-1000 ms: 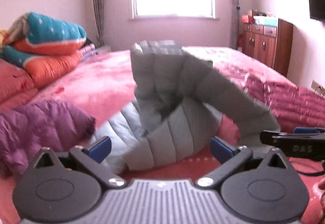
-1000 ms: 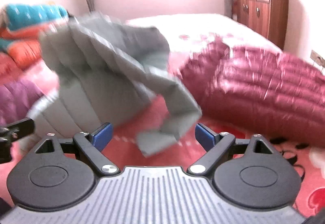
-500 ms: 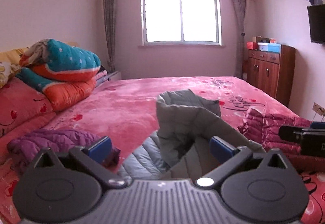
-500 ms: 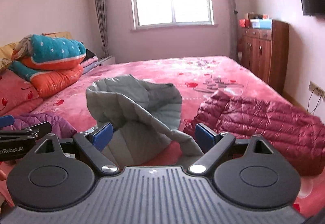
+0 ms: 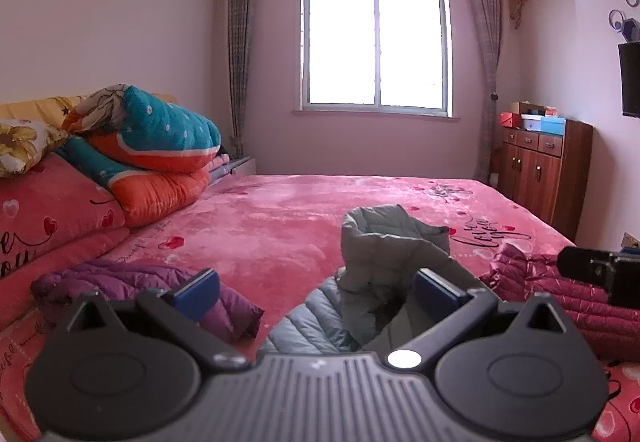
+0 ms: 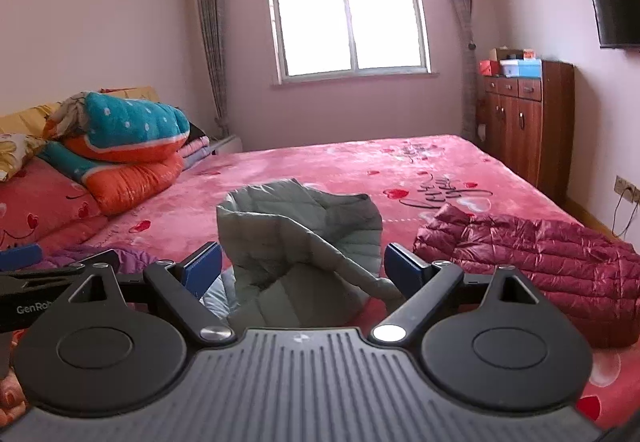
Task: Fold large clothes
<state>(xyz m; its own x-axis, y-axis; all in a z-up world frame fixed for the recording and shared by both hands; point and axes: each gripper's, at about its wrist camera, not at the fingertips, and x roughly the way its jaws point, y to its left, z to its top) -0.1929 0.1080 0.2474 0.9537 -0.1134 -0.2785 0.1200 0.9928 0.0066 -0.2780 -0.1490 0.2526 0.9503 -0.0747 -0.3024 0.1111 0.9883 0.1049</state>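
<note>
A grey quilted down jacket [image 5: 384, 262] [image 6: 296, 238] lies crumpled in a heap on the pink bed, just beyond both grippers. My left gripper [image 5: 316, 288] is open, its blue pads wide apart with nothing between them. My right gripper [image 6: 302, 268] is open too and holds nothing. A maroon down jacket [image 6: 532, 262] [image 5: 560, 294] lies spread at the right of the bed. A purple down jacket [image 5: 132, 286] [image 6: 124, 256] lies at the left. The right gripper's black body [image 5: 600, 270] shows at the left view's right edge.
The pink blanket-covered bed [image 5: 300, 213] stretches toward the window. Folded teal and orange quilts [image 5: 156, 149] and pillows are stacked at the far left. A brown wooden cabinet [image 6: 524, 125] stands against the right wall beside the bed. A wall socket with a cable [image 6: 624, 185] is low right.
The grey jacket was up in the air a second ago and has dropped into a heap on the bed. Both grippers have pulled back and tilted up, showing more of the room.
</note>
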